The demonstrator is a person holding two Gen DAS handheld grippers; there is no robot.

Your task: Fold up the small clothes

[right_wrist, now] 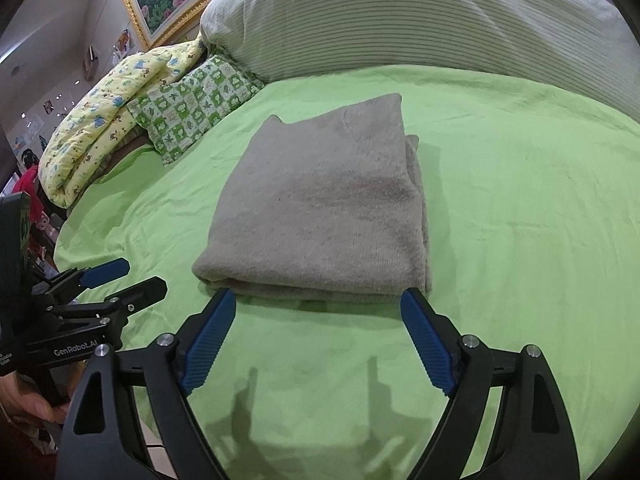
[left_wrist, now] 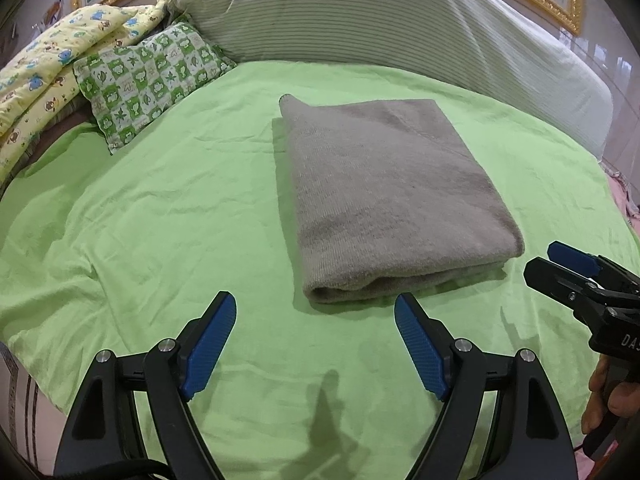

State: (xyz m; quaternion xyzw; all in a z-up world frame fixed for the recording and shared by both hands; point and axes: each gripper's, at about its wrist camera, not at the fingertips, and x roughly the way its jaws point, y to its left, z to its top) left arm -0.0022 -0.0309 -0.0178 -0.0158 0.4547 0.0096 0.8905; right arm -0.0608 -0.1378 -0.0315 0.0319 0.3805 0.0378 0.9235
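Both sets of jaws stood spread wide with nothing between them: our left gripper (left_wrist: 315, 312) hovered just short of the near fold of the sweater (left_wrist: 384, 188), a little to its left, and our right gripper (right_wrist: 318, 310) sat with its blue pads (right_wrist: 212, 336) at the 2 near corners of that fold, perhaps touching the cloth, though we could not tell. The grey sweater lay in the middle of the green sheet (left_wrist: 160, 220), already folded into a thick rectangle, its layered edges showing along the right side. We judged the folding nearly or fully done. If 1 more fold was wanted, we thought it best to take the near edge with both grippers at the corners, catch every layer at once, lift evenly, and lay it over squarely so the stack would not slide apart.
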